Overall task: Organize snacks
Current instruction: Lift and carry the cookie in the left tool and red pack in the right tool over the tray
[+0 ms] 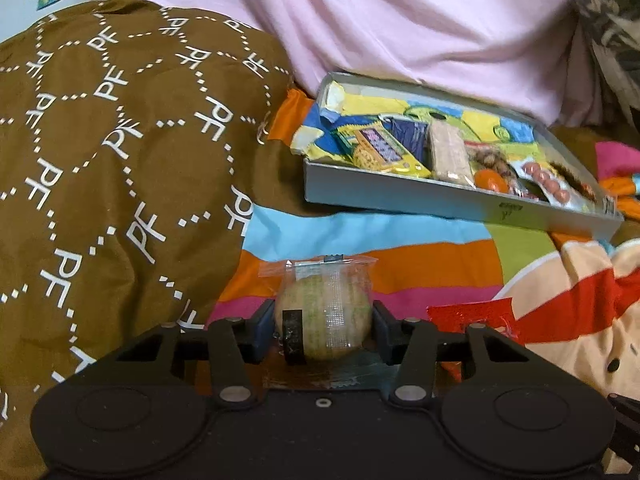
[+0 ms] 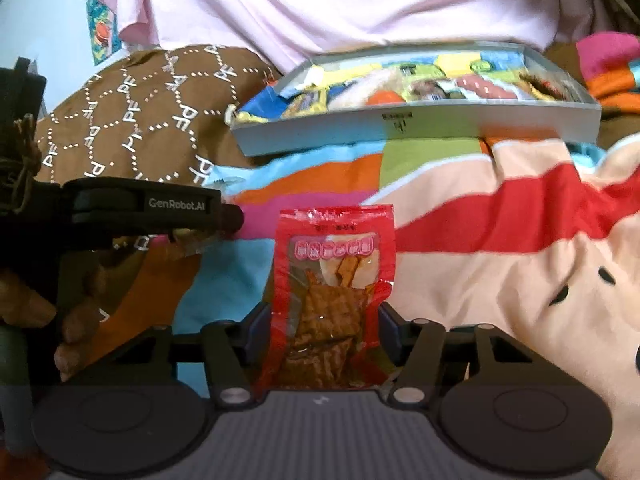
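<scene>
Round wrapped pastry clamped between left gripper jaws; red snack packet upright, clamped in right gripper jaws. Both lifted over striped bedding, apparently bound for grey snack tray just beyond.

My left gripper has a wrapped round cake between its fingers, one on each side of it. My right gripper has a sealed snack packet standing upright between its fingers. Both sit over a striped bedspread. Ahead lies a shallow box on the bedspread, with several snack packs side by side in it. A patterned pillow lies left of the box. Behind both hangs a draped sheet. A plush toy lies right of the packet, before the box.
</scene>
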Tool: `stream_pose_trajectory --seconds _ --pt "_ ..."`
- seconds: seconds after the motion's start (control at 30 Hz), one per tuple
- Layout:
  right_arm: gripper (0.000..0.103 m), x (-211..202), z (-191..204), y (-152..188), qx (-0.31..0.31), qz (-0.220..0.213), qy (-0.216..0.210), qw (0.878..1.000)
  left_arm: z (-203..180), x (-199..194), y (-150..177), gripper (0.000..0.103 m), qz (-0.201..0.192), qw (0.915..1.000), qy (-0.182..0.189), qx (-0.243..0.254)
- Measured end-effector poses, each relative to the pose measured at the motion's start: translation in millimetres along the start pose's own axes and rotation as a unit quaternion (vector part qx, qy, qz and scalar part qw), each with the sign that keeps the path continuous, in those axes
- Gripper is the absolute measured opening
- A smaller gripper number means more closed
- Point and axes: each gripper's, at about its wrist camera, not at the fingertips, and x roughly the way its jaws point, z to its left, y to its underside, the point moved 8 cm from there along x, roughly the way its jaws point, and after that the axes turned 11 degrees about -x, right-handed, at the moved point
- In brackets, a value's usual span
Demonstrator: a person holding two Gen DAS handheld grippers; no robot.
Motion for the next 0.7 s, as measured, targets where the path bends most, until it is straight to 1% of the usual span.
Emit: stream_pose_trajectory --seconds 0.03,0.07,0.17,0.3,0.4,0.57,0.7 --pt "0.054 -1.8 1.1 -2.0 -0.008 -0.006 0.003 1.000 1.0 -0.7 -0.4 0.051 -0.002 1.0000 0.001 -0.005" --pt "0.053 -3.0 2.2 -4.2 -0.016 -0.012 0.007 1.000 1.5 -1.5 -0.8 0.051 -0.004 0.9999 0.001 -0.009" --pt "0.053 -3.6 5.2 -5.4 -0.033 -0.015 0.012 0.999 1.3 -3.5 -2.0 0.051 -0.010 0.9999 0.001 -0.013" --pt "0.053 -2.5 3.6 -4.8 -0.026 -0.011 0.010 1.000 0.6 -4.2 -2.1 0.051 -0.012 0.9999 0.001 -0.011" --pt "0.051 -5.0 7.0 -6.1 -0.039 -0.019 0.014 0.999 0.6 -5.6 -3.3 0.051 -0.017 0.9998 0.000 -0.011" --pt "0.050 -7.2 7.2 -6.4 -0.043 -0.024 0.016 0.999 -0.6 -8.5 -5.3 0.051 -0.025 0.9996 0.002 -0.010" --pt "0.050 -11.8 9.5 -10.0 -0.056 -0.038 0.022 0.997 -2.3 -10.7 -7.3 0.051 -0.034 0.9994 0.003 -0.007"
